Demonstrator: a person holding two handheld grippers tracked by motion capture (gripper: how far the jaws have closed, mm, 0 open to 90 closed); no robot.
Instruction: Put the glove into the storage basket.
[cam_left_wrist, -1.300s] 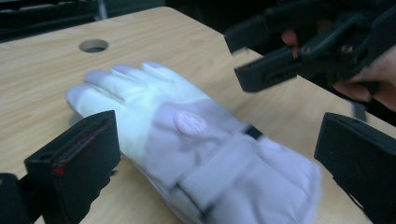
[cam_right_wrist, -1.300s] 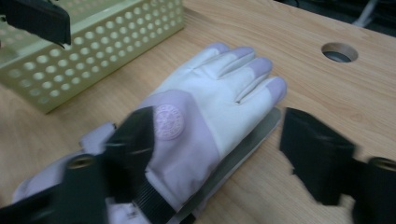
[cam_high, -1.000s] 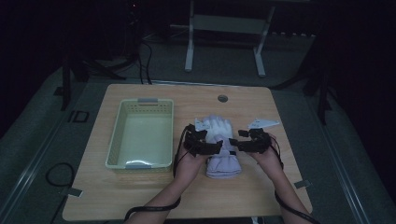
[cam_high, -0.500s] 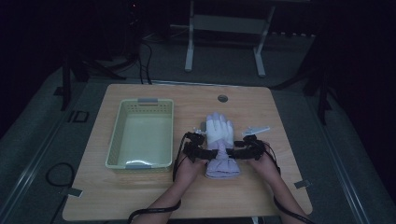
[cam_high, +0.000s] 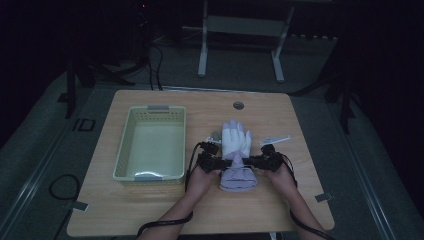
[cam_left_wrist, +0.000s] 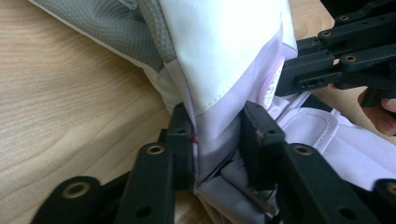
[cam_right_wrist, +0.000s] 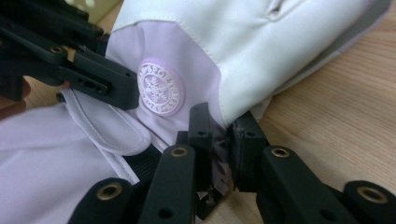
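Note:
A white glove (cam_high: 236, 140) with a pale lilac cuff lies flat on the wooden table (cam_high: 310, 190), fingers pointing away from me. My left gripper (cam_high: 220, 162) pinches the cuff's left side; in the left gripper view its jaws (cam_left_wrist: 217, 126) have just been closing and now press a fold of lilac fabric. My right gripper (cam_high: 252, 161) holds the opposite side, its jaws (cam_right_wrist: 224, 126) also just closed, squeezing the glove's (cam_right_wrist: 261, 51) edge below a round embossed logo (cam_right_wrist: 161, 88). Each gripper faces the other across the cuff.
A pale green slotted basket (cam_high: 122, 145) stands left of the glove, with nothing in it. A small white strip (cam_high: 275, 141) lies right of the glove's fingers. A round grommet (cam_high: 238, 105) sits near the table's far edge. Metal stand legs rise beyond the table.
Both hands have come down and slightly toward me at the glove's cuff. Both pairs of jaws have closed onto the fabric.

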